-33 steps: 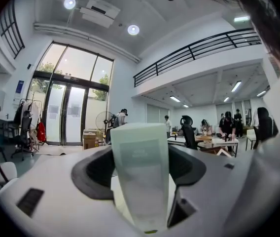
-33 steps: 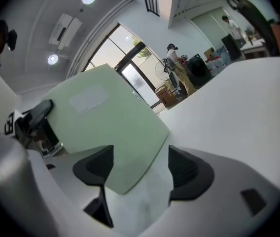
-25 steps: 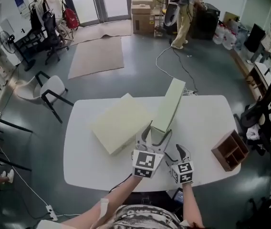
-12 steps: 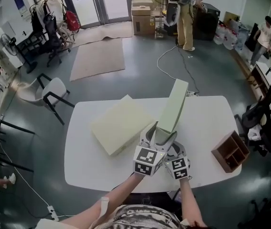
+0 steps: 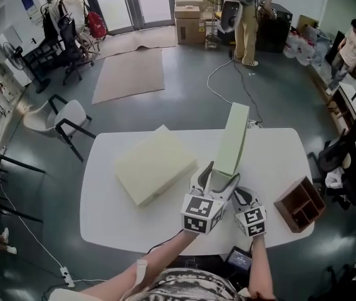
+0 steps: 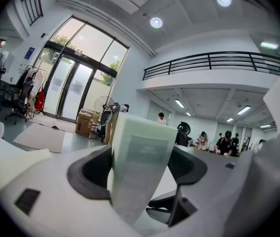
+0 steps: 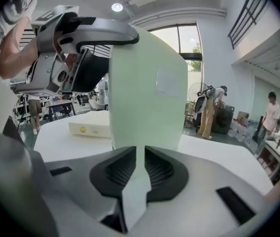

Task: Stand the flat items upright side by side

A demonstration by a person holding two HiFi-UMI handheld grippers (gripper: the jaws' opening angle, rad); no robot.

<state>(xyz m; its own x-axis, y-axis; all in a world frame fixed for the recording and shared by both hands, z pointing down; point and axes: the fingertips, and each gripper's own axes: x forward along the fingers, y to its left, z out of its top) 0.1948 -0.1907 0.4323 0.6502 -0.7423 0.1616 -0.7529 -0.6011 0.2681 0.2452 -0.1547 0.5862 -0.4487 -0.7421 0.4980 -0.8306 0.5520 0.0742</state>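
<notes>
I read the upright box (image 5: 233, 137) standing on its long edge at the middle of the table (image 5: 272, 162), running toward the far edge. The left gripper (image 5: 217, 178) straddles its near end with pads against both faces, and its jaws are opening. The right gripper (image 5: 241, 195), just beside it, is closing, its jaws nearly together on a thin pale edge of the same box. The second box (image 5: 155, 166) lies flat toward the left edge, apart from the first. A wooden compartment organiser (image 5: 300, 204) sits at the right edge by the near corner. Against one second ago, the upright box stands steeper, and the right gripper's jaws, then wide, have narrowed.
</notes>
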